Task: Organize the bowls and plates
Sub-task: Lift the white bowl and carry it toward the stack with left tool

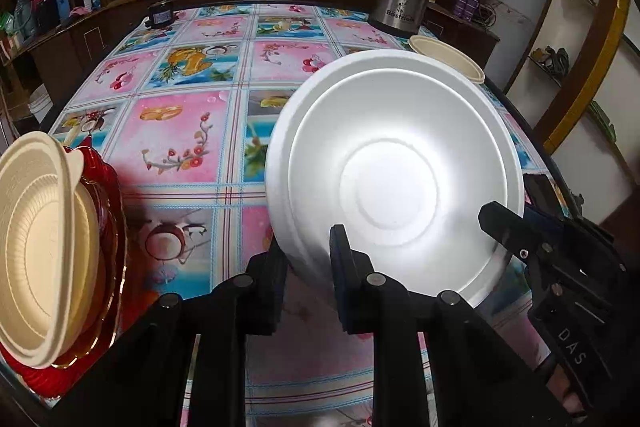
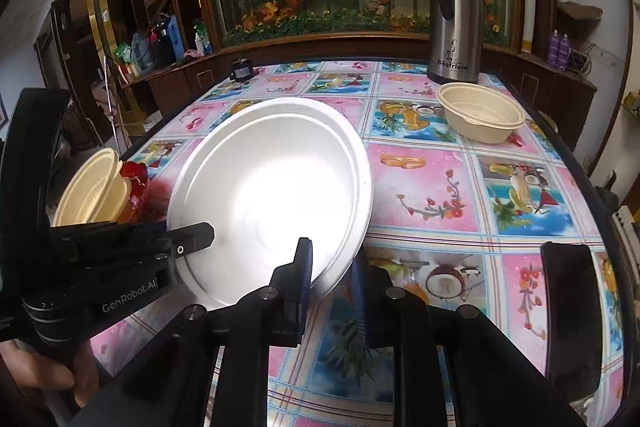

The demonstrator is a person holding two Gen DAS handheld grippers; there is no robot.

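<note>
A: What do the two grippers hold?
B: The left hand-held gripper [image 1: 308,259] and the right hand-held gripper [image 2: 332,267] each pinch the rim of the white bowl [image 1: 394,175], jaws nearly closed, one finger inside.
A: Where is it?
B: Tilted above the desk [image 1: 188,131], between cream bowls [image 1: 44,239].
</note>
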